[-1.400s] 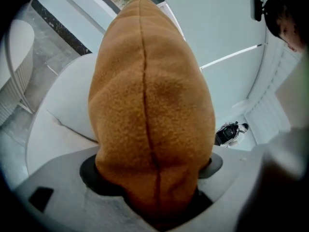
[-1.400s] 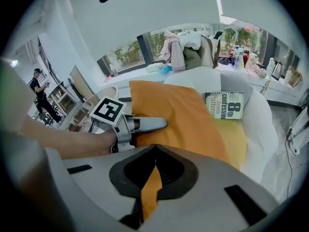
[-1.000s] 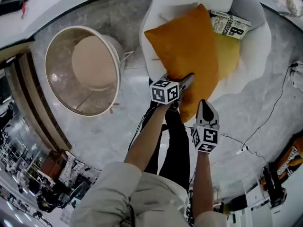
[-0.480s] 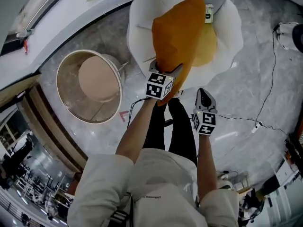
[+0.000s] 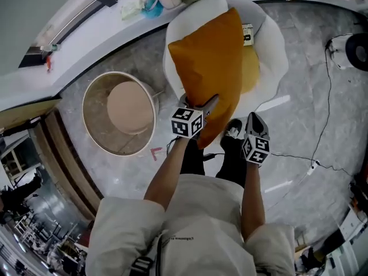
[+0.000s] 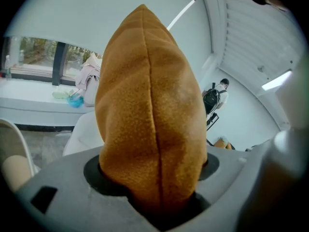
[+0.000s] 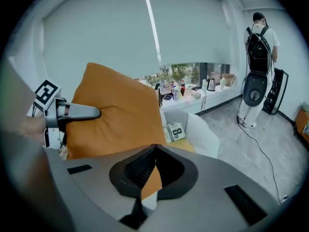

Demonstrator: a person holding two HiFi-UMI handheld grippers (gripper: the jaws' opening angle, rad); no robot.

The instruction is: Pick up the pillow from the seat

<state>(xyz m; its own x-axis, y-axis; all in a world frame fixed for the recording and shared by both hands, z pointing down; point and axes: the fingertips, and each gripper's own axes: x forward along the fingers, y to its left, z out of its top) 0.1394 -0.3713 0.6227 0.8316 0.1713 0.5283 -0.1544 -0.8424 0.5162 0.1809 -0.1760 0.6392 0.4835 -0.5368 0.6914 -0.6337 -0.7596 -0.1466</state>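
Note:
The orange pillow (image 5: pixel 210 62) hangs in the air above the white armchair (image 5: pixel 270 45), held at its lower corner. My left gripper (image 5: pixel 208 105) is shut on that corner, and in the left gripper view the pillow (image 6: pixel 149 120) bulges up between both jaws of the left gripper (image 6: pixel 154 170). To the right, my right gripper (image 5: pixel 253 119) stands apart from the pillow, jaws together and empty. Seen from the right gripper (image 7: pixel 153 149), the pillow (image 7: pixel 116 115) fills the left, pinched by the other gripper. A yellow cushion (image 5: pixel 250 71) and a printed booklet (image 5: pixel 248 33) stay on the seat.
A round beige basket-shaped table (image 5: pixel 118 111) stands left of the chair. Cables (image 5: pixel 299 157) trail over the marble floor at the right. A ledge with small items runs behind the chair. A person with a backpack (image 7: pixel 258 47) stands far right by a black-and-white device (image 7: pixel 253 91).
The pillow has risen off the seat with the left gripper and now hangs more upright. The right gripper has also come up, still beside the pillow.

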